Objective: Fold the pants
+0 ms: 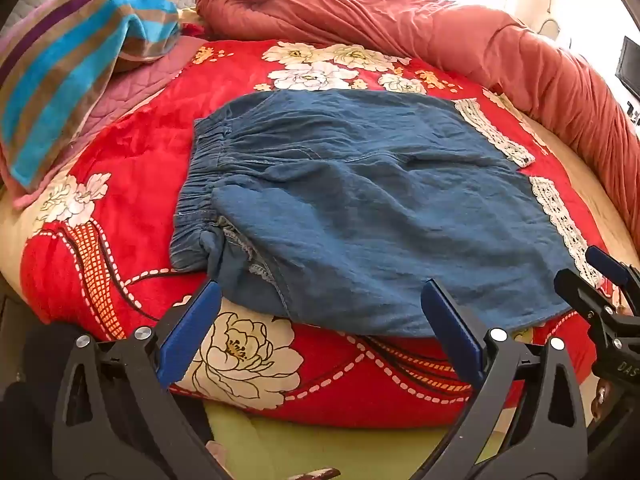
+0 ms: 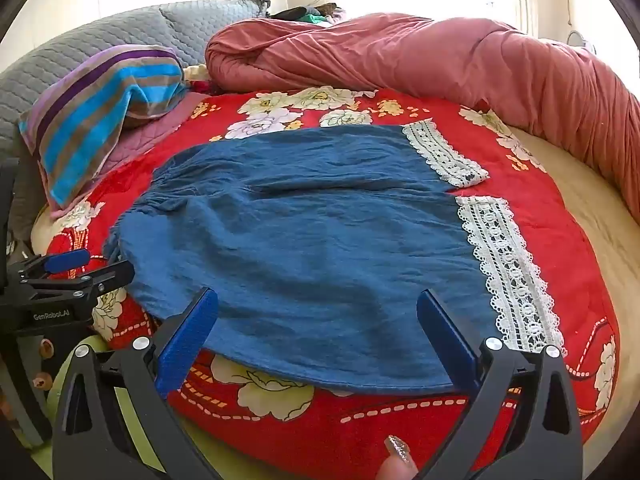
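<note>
Blue denim pants (image 1: pixel 360 208) (image 2: pixel 304 240) lie spread flat on a red flowered blanket (image 1: pixel 132 152) (image 2: pixel 520 200), elastic waistband to the left and white lace leg hems (image 1: pixel 560 220) (image 2: pixel 508 264) to the right. My left gripper (image 1: pixel 320 292) stands open just above the near edge of the pants, close to the waistband corner, with nothing between its fingers. My right gripper (image 2: pixel 318 300) is open too, hovering over the near edge of the lower leg. Each gripper shows at the side of the other's view, the right gripper (image 1: pixel 592 272) and the left gripper (image 2: pixel 88 266).
A striped towel (image 1: pixel 72 72) (image 2: pixel 100 108) lies on a pink pillow at the back left. A rolled pinkish-red quilt (image 1: pixel 440 36) (image 2: pixel 400 56) runs along the back and right. A grey padded headboard (image 2: pixel 120 36) is behind. A fingertip with a glittery nail (image 2: pixel 396 456) shows at the bottom.
</note>
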Available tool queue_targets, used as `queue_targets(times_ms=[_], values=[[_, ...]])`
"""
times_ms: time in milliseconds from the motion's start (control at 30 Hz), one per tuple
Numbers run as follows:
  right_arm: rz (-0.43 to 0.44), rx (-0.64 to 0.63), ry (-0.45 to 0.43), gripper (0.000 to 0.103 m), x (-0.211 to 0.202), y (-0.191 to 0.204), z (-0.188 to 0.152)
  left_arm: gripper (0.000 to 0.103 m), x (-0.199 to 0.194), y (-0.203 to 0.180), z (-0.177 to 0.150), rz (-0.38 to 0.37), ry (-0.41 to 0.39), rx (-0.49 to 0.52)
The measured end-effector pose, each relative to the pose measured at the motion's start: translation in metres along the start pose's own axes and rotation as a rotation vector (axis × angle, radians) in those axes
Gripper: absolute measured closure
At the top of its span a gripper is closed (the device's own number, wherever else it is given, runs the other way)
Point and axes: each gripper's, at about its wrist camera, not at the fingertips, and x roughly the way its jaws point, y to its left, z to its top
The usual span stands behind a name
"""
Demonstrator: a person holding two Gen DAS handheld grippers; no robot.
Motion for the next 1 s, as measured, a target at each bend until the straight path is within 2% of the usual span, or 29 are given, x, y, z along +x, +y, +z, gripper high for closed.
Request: queue_targets(times_ms=[1000], values=[[-0.016, -0.014, 0.014, 0.004, 0.0017, 0.0039, -0.0023, 0.009, -0.0015, -0.0009, 0.0011, -0.009, 0.010, -0.008]])
